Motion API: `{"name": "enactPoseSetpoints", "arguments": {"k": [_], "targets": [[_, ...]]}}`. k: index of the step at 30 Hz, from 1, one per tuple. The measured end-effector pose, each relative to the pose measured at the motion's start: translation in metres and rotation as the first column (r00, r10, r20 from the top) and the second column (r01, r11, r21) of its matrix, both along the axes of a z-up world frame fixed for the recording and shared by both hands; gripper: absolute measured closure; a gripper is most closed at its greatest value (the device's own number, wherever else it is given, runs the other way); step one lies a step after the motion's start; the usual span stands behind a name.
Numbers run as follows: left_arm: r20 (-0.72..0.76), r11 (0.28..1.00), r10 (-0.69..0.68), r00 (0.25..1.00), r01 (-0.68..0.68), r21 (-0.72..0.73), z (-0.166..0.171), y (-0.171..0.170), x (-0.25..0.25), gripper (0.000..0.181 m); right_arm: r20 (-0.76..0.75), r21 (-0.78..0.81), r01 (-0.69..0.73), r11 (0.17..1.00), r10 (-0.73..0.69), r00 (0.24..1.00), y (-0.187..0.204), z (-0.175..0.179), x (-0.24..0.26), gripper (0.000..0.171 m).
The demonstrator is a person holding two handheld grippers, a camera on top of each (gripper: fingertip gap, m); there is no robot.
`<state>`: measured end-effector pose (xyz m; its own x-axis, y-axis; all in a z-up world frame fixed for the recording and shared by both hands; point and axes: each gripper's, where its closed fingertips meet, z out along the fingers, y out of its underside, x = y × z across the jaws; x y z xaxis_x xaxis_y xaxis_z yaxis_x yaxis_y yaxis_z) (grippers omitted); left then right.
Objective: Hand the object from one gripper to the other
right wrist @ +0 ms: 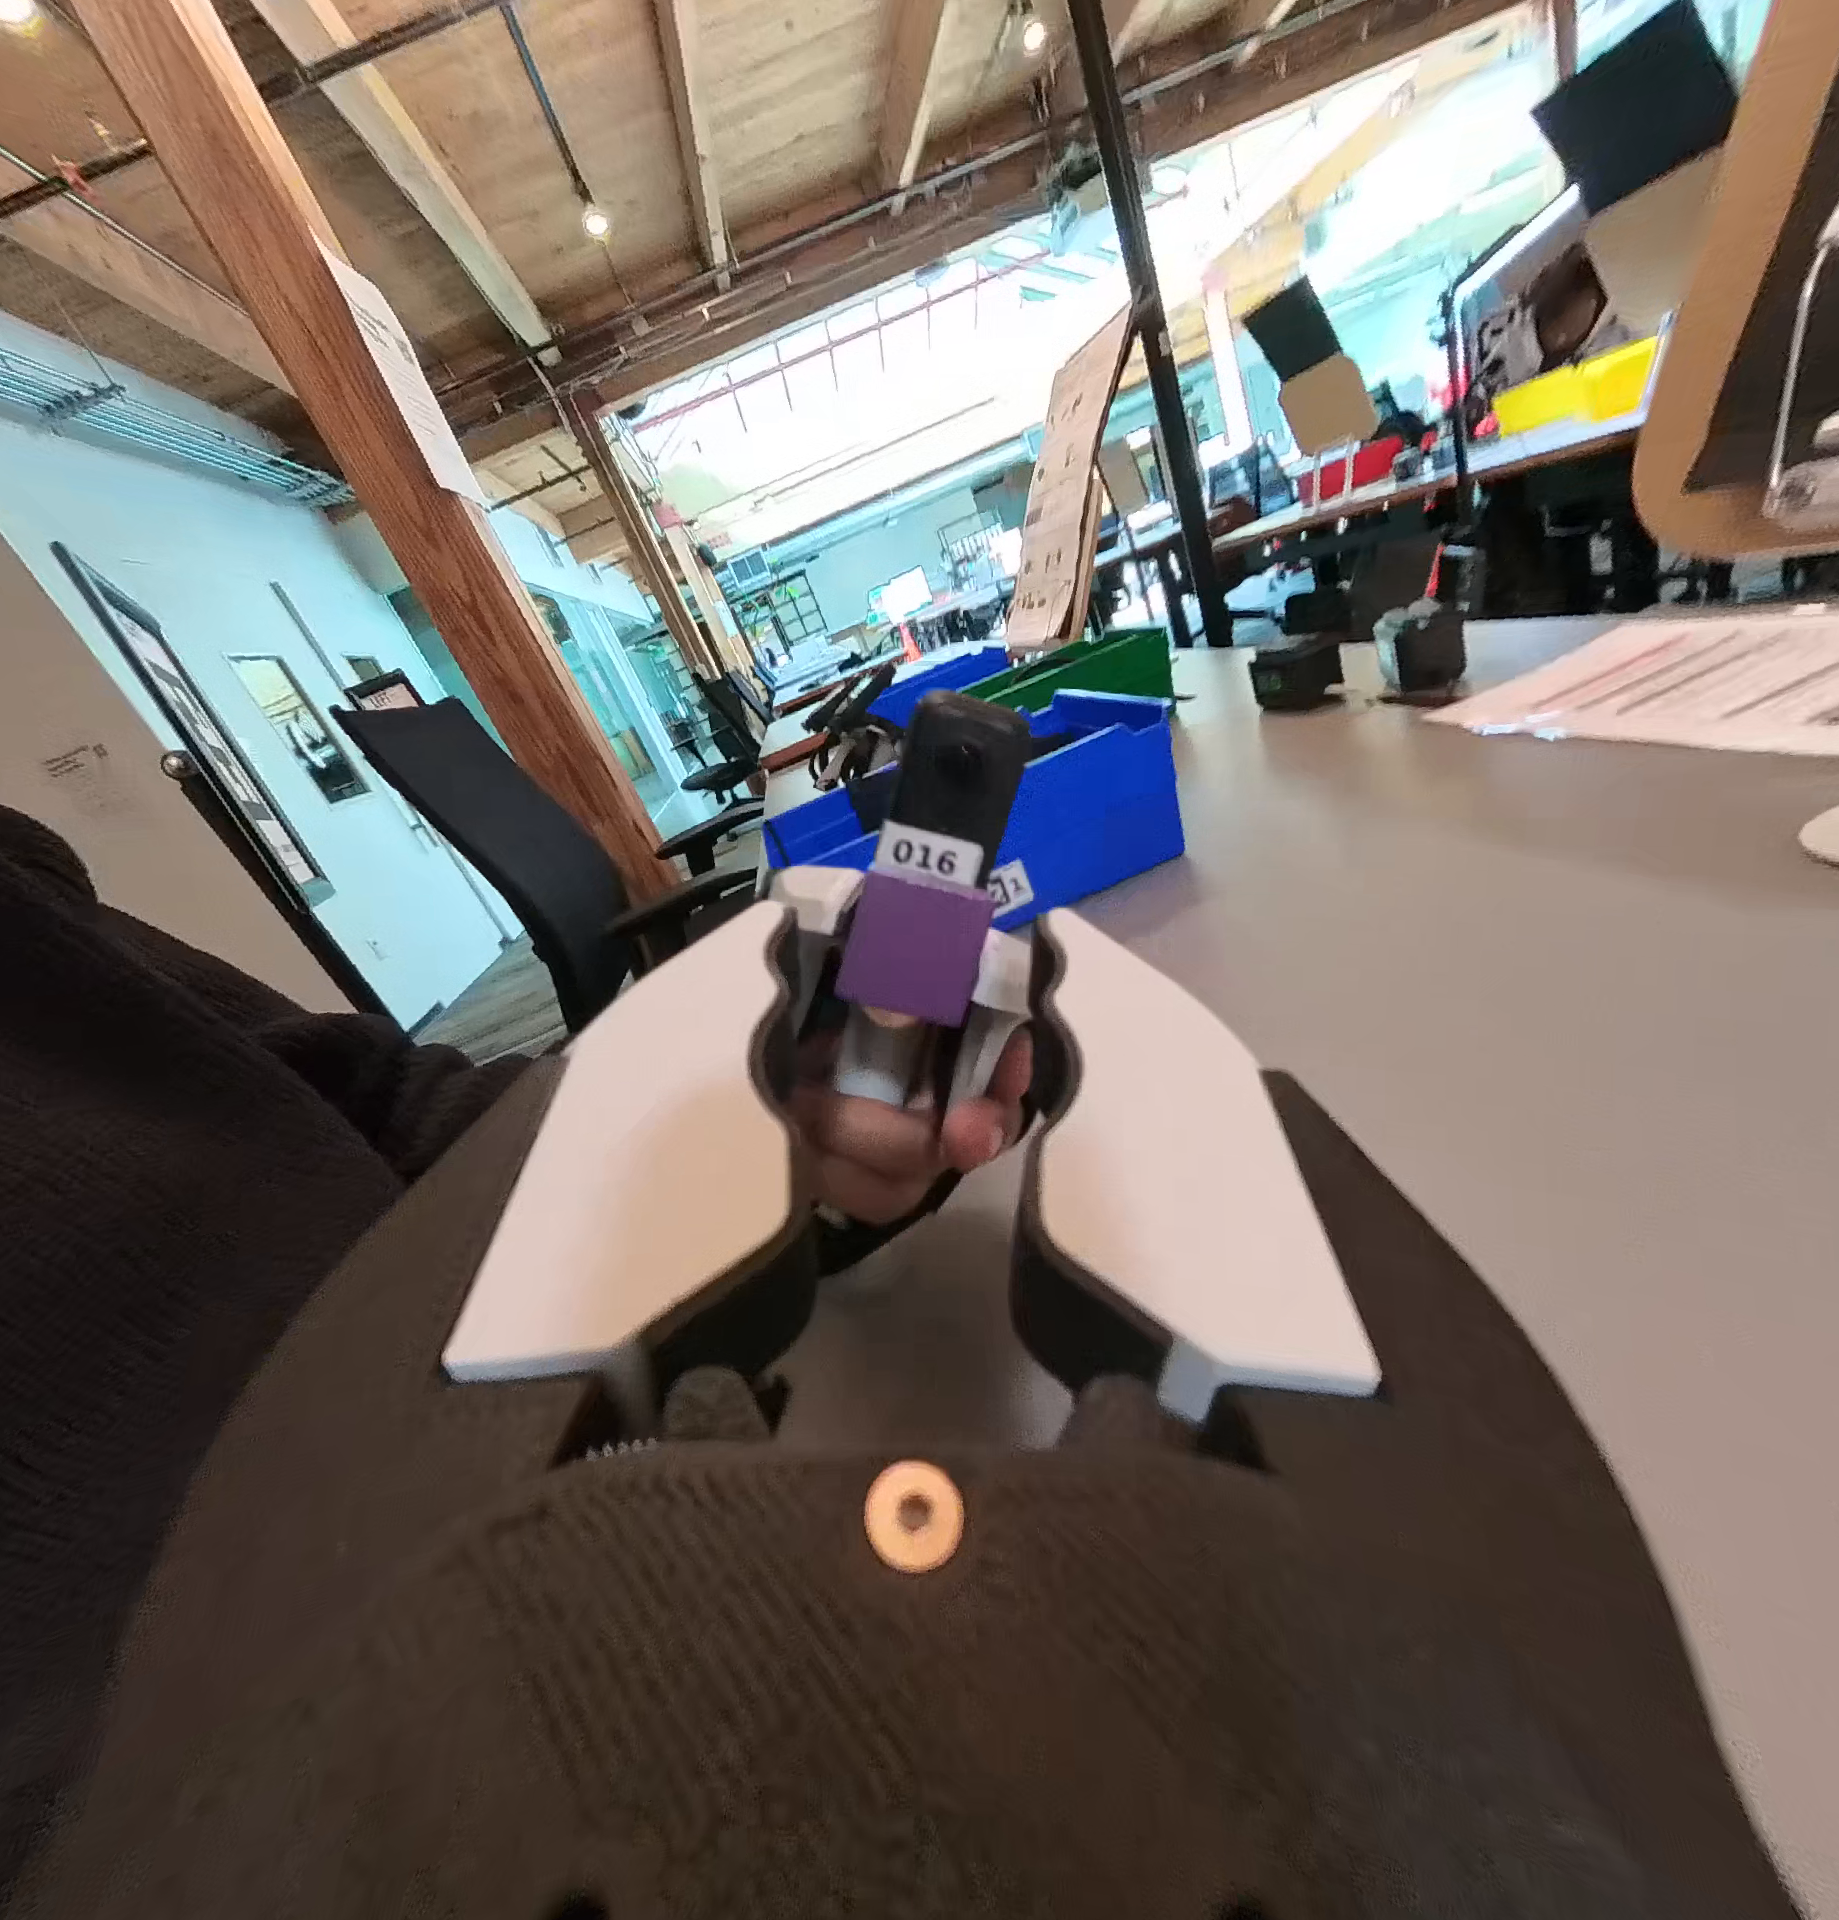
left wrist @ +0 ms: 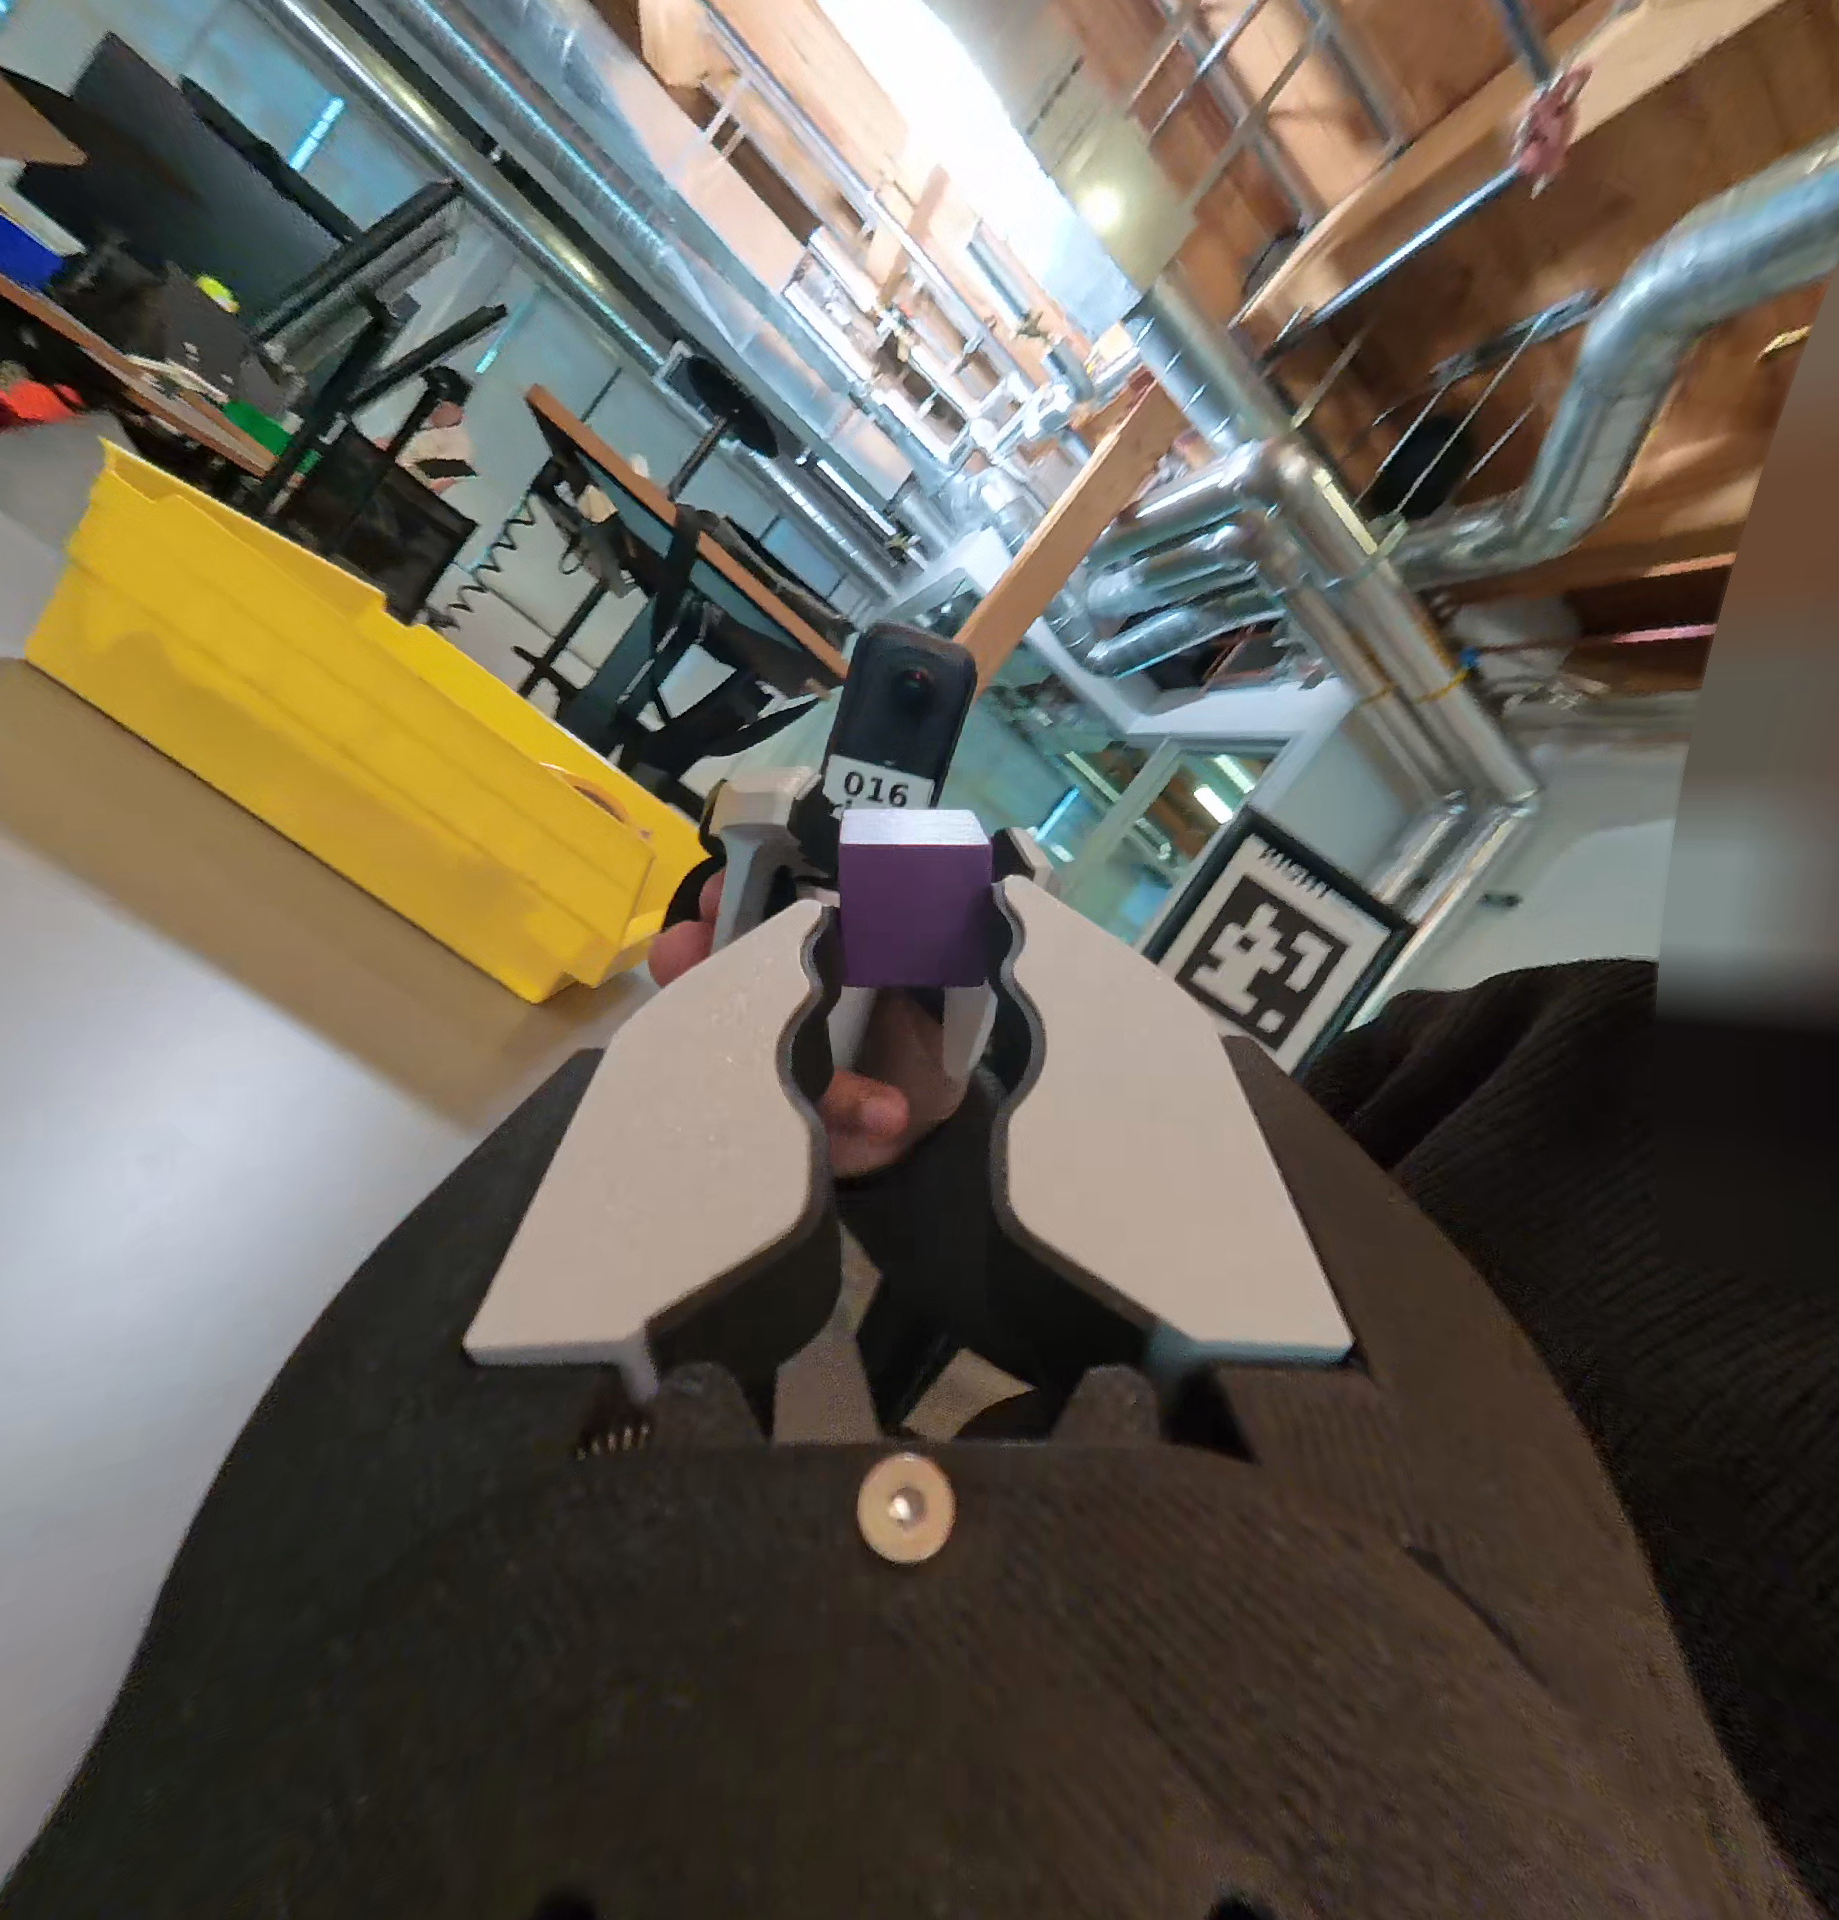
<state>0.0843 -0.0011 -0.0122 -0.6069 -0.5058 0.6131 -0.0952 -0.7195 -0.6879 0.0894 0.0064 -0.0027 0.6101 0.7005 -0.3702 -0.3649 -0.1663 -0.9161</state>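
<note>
Purple cube between two facing grippers, above the table.

The left gripper pinches the purple cube at its fingertips; the right gripper, facing it, stands wider, its tips apparently clear of the cube's sides. Beyond: yellow bin, blue bin.

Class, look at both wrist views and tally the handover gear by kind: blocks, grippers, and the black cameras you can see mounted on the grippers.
Purple block: 1
Grippers: 2 (left gripper, right gripper)
Black cameras: 2 (right gripper's camera, left gripper's camera)
Total: 5
</note>
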Motion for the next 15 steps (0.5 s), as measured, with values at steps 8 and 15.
{"name": "enactPoseSetpoints", "arguments": {"k": [8,15], "targets": [[-0.040,0.974,0.106,0.993,-0.096,0.207,-0.011,-0.002,0.006,0.153,-0.033,-0.150,-0.052,0.987,0.047,0.998,0.002,-0.013,0.000,0.146],[-0.065,0.975,0.133,0.989,-0.119,0.189,-0.014,0.002,0.009,0.154,-0.031,-0.184,-0.019,0.983,0.014,0.999,0.005,-0.018,0.005,0.146]]}}
